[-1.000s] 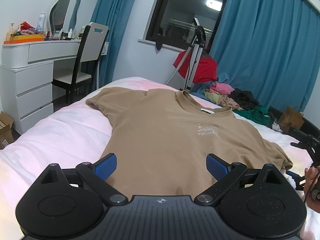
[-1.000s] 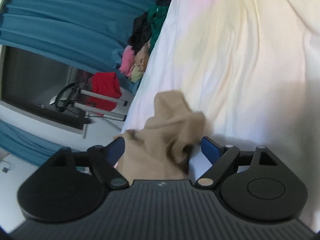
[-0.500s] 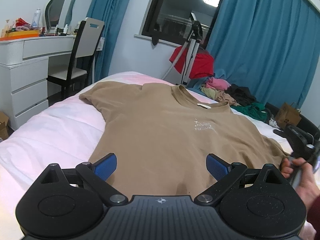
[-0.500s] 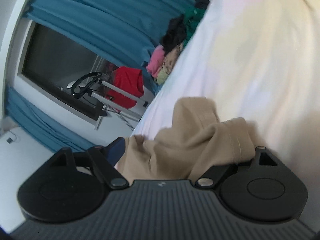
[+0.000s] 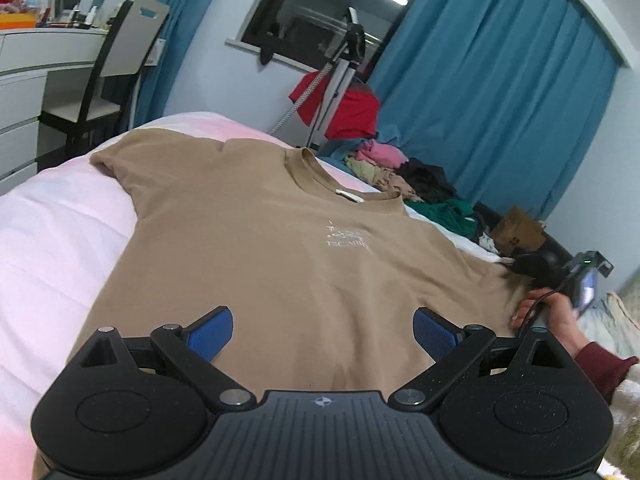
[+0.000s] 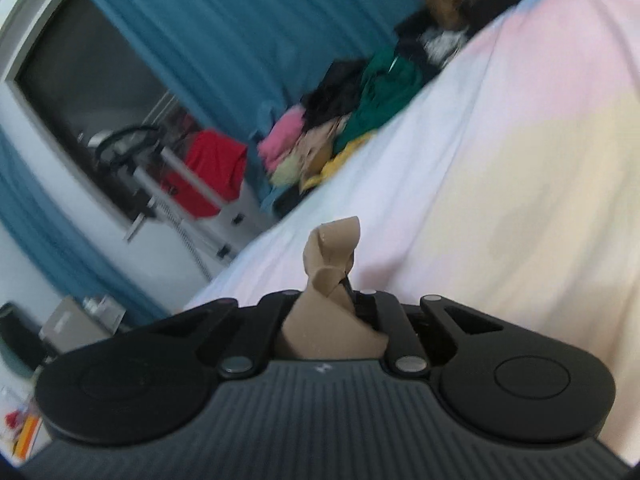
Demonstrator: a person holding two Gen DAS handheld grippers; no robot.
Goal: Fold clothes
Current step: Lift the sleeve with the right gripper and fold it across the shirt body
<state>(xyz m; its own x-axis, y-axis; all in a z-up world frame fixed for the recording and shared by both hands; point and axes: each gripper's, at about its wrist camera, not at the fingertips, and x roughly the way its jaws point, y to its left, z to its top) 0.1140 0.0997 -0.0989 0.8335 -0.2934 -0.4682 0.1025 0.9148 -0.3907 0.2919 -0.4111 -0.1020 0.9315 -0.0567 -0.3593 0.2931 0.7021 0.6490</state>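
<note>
The tan T-shirt [image 5: 248, 248] lies flat, front up, across the middle of the bed [image 5: 48, 240], not yet folded; the right gripper [image 6: 344, 296] is clamped on a bunched bit of its fabric, at the right edge of the left-wrist frame, so the first fold looks only begun. The left gripper [image 5: 322, 332] hovers over the hem, jaws apart and empty. A pile of clothes [image 5: 404, 172] sits upper right, clear of the shirt.

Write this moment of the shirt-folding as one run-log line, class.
step: sleeve grab | right gripper: shut on tan T-shirt sleeve | left gripper: open above hem, holding nothing | shirt: flat on bed
</note>
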